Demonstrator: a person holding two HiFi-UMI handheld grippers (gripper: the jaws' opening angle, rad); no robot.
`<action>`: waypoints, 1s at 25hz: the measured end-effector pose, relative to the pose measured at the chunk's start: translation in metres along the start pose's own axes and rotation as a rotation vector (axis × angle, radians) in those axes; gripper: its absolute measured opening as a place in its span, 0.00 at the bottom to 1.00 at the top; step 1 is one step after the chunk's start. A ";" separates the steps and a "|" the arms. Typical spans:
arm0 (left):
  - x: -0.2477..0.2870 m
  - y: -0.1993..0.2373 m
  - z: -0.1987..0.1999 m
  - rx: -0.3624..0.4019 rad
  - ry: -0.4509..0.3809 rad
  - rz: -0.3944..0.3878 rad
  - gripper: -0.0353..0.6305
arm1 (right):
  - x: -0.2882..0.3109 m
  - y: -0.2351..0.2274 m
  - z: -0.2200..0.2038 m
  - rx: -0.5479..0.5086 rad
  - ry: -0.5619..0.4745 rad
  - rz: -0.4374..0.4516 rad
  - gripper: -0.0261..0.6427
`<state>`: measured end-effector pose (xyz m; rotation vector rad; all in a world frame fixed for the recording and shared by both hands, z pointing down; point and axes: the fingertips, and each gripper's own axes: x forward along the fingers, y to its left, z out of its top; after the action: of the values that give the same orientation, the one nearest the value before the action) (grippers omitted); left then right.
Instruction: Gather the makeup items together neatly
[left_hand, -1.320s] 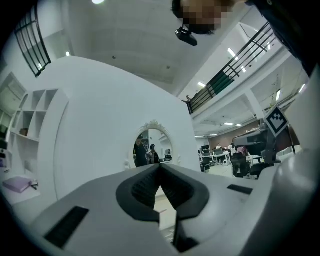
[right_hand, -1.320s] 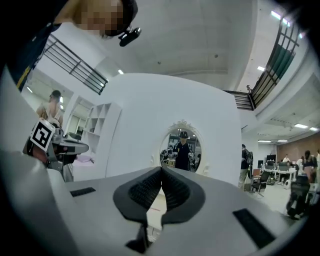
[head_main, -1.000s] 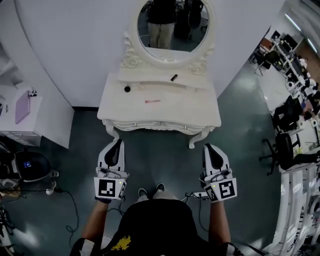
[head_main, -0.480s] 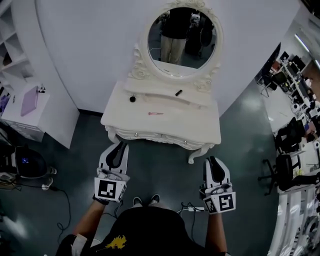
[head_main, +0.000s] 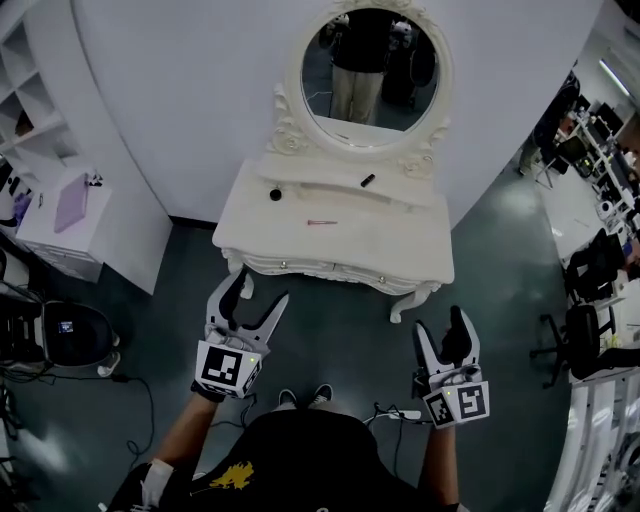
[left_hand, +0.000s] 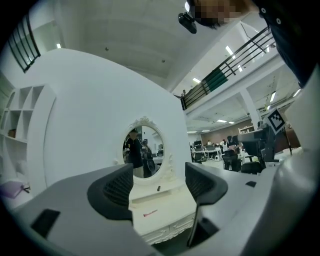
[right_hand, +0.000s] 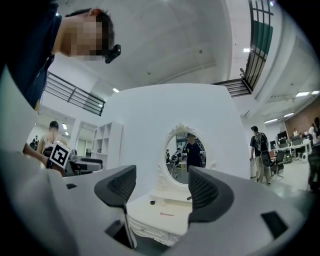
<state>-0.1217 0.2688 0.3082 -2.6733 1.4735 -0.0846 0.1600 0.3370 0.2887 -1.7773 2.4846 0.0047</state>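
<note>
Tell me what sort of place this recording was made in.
Probably a staged vanity corner inside a big open office or lab: a white dressing table with an oval mirror stands against a curved white wall, with office chairs beyond at the right.

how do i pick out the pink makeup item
Find the white dressing table under the oval mirror. A thin pink stick lies flat on its main top. Its neighbours, a round pot and a short tube, are black and sit nearer the mirror.

1 vanity (head_main: 385, 248), 1 blk tube (head_main: 367, 181), 1 blk pot (head_main: 275, 194), 1 pink pencil (head_main: 321, 222).
</note>
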 end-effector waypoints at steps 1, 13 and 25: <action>0.001 -0.001 0.001 0.008 0.005 -0.002 0.56 | -0.001 -0.004 -0.002 0.006 0.011 -0.005 0.56; 0.013 -0.006 -0.014 0.010 0.035 0.007 0.77 | 0.017 -0.007 -0.032 -0.029 0.079 0.016 0.93; 0.043 -0.021 -0.030 0.016 0.055 0.065 0.77 | 0.032 -0.041 -0.051 0.037 0.111 0.070 0.93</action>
<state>-0.0838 0.2415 0.3407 -2.6288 1.5669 -0.1662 0.1854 0.2903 0.3390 -1.7205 2.6033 -0.1380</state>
